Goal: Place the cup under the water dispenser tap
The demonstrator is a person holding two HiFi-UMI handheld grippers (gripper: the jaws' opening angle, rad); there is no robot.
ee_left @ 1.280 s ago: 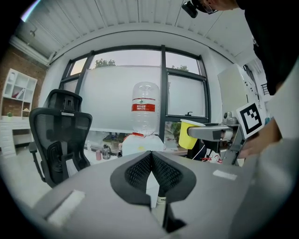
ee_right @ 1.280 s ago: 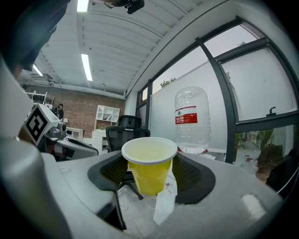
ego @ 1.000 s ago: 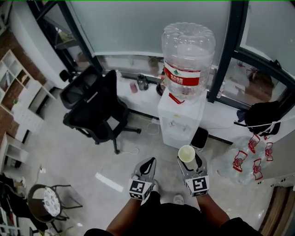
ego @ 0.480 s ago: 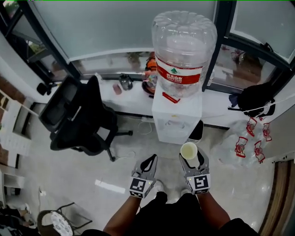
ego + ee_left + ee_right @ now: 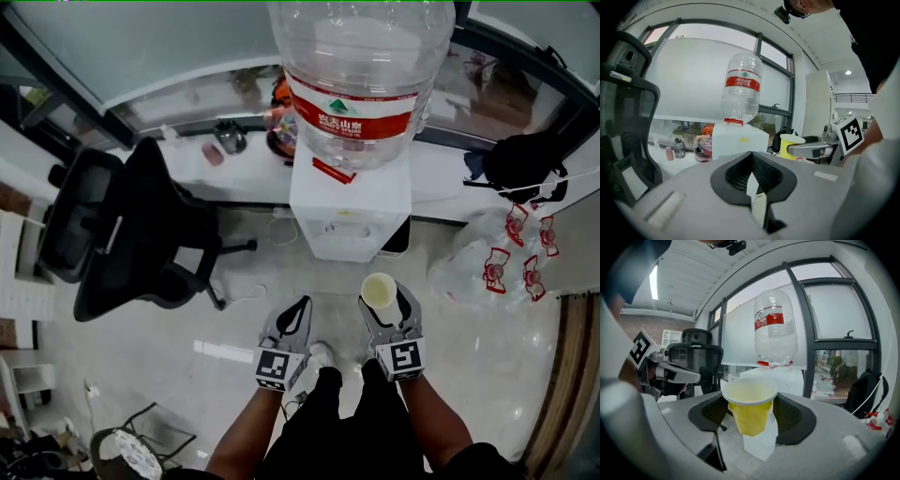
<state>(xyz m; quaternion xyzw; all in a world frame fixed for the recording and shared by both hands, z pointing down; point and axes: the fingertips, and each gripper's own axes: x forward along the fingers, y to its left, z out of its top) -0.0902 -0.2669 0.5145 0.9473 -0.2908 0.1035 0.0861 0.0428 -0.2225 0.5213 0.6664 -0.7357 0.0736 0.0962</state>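
1. A black chair (image 5: pixel 131 225) stands at the left
2. The left gripper (image 5: pixel 300 307) has its jaws together, with nothing between them
3. The water dispenser (image 5: pixel 349 211) carries a big bottle (image 5: pixel 361 75)
4. The right gripper (image 5: pixel 382 305) clamps the yellow cup (image 5: pixel 379 289), upright, in front of the dispenser and apart from it

we're looking steeply down from head height, left gripper (image 5: pixel 298 307) and right gripper (image 5: pixel 382 298) close below us, water dispenser (image 5: pixel 349 211) just ahead, gripper cams sit low looking about level along their jaws, both share that dispenser, each catches the other gripper
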